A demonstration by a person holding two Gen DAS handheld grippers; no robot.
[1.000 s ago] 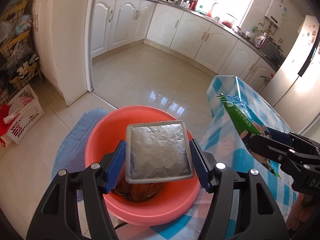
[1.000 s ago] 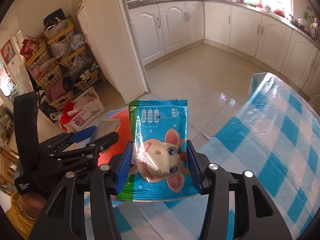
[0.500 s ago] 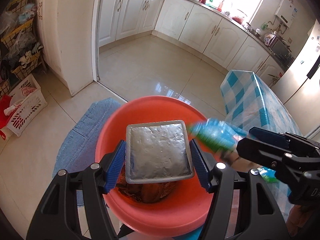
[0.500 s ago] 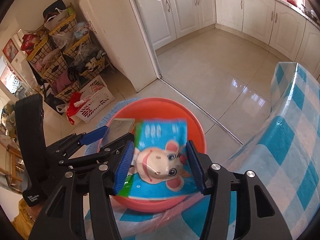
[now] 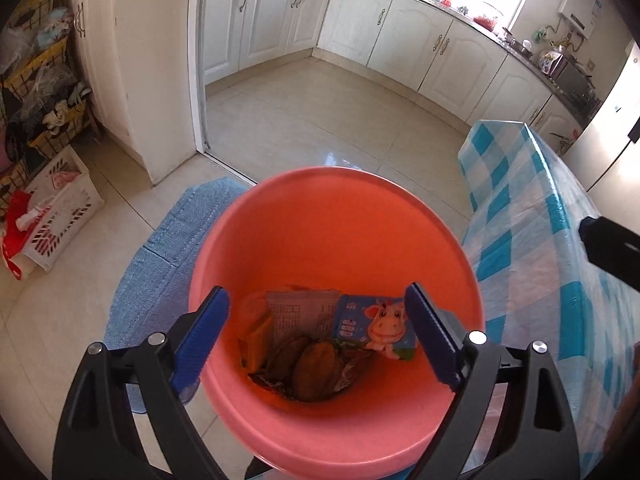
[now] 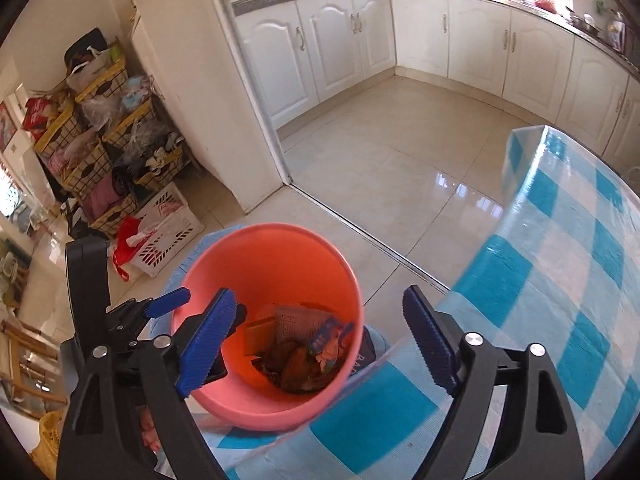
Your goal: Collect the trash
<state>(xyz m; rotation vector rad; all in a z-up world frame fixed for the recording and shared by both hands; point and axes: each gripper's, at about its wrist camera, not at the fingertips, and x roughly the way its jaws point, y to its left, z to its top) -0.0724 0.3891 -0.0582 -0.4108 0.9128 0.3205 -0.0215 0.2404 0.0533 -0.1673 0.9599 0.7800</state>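
Note:
A salmon-red bucket stands on the floor by the table edge and also shows in the right wrist view. Inside lie a blue cartoon-cow snack packet, a printed foil wrapper, an orange wrapper and brown scraps. The packet also shows in the right wrist view. My left gripper is open and empty right above the bucket mouth. My right gripper is open and empty above the bucket's near rim, beside the table edge.
A table with a blue-and-white checked cloth is on the right. A blue mat lies under the bucket. A white crate and wire baskets of clutter stand at the left. White kitchen cabinets line the back wall.
Both grippers have opened. The silver foil packet has dropped from the left gripper and the blue cow packet from the right gripper into the bucket. The right gripper has drawn back.

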